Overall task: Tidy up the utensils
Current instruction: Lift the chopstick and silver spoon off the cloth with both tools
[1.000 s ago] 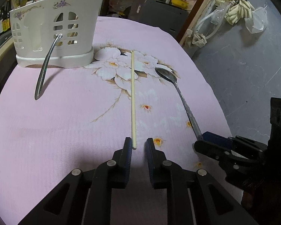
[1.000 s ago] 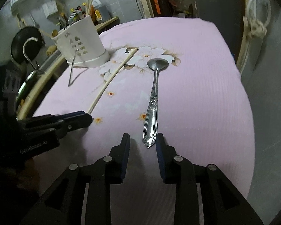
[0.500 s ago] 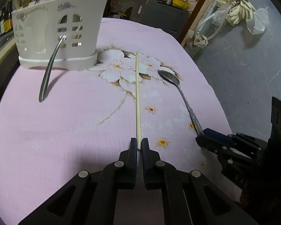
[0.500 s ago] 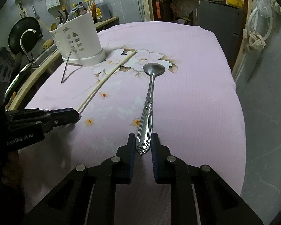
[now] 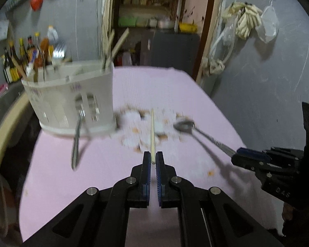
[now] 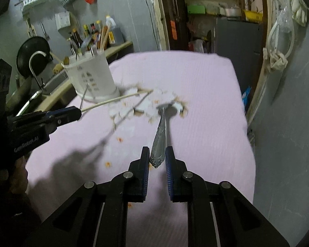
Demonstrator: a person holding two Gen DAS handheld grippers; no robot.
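My left gripper (image 5: 153, 158) is shut on the near end of a pale wooden chopstick (image 5: 152, 131) and holds it lifted above the pink cloth; it also shows in the right wrist view (image 6: 115, 100). My right gripper (image 6: 157, 156) is shut on the handle of a silver spoon (image 6: 160, 131), raised off the cloth; the spoon also shows in the left wrist view (image 5: 204, 135). A white utensil holder (image 5: 72, 100) with several utensils stands at the back left. A second metal utensil (image 5: 76, 142) leans against its front.
The pink flowered tablecloth (image 5: 88, 175) covers the table, whose right edge drops to a grey floor. Bottles (image 5: 20, 55) and a sink counter lie left of the holder. A dark cabinet (image 5: 171, 47) stands behind the table.
Both grippers lifted off the cloth, the left raising the chopstick and the right raising the spoon. The views tilted up toward the holder and the back wall.
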